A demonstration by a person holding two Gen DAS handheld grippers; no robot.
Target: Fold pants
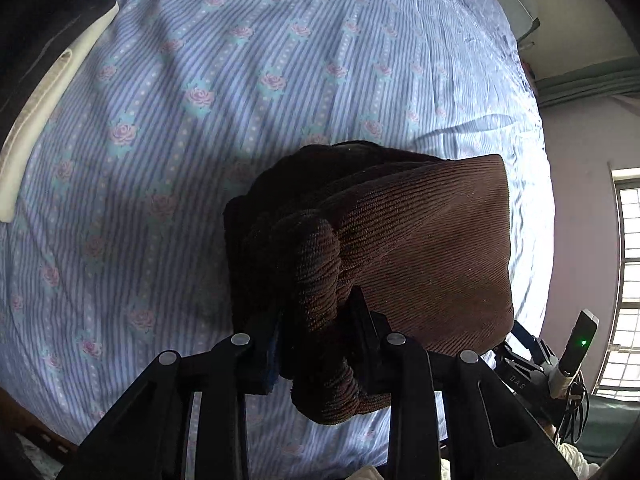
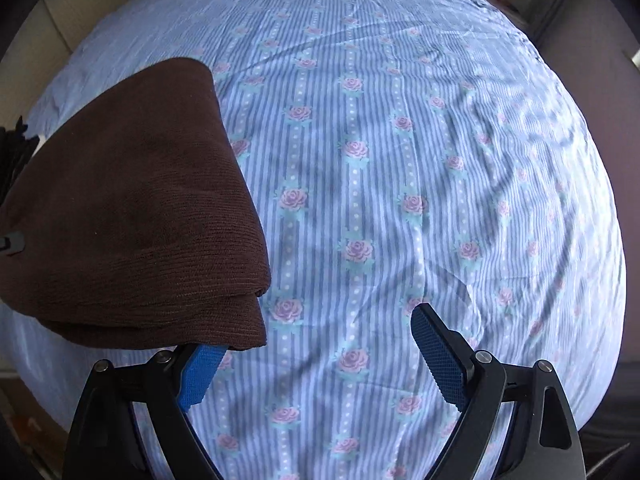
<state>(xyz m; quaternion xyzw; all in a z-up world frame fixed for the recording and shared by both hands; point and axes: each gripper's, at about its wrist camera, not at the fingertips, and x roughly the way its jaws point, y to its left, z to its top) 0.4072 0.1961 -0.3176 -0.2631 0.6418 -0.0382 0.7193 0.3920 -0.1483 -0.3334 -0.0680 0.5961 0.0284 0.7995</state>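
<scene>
The brown corduroy pants (image 1: 424, 248) lie folded into a thick bundle on the striped rose-print bed sheet (image 1: 240, 80). My left gripper (image 1: 316, 316) is shut on a bunched fold of the pants at the bundle's near left edge. In the right wrist view the folded pants (image 2: 132, 216) fill the left side. My right gripper (image 2: 320, 344) is open and empty over the sheet (image 2: 400, 160), its left finger (image 2: 200, 376) just under the bundle's near corner. The right gripper also shows in the left wrist view (image 1: 532, 360), beside the bundle's right corner.
A white pillow edge (image 1: 44, 108) and dark cloth (image 1: 44, 20) lie at the bed's far left. A window (image 1: 628, 272) and a lilac wall are at the right. The sheet spreads out beyond and to the right of the pants.
</scene>
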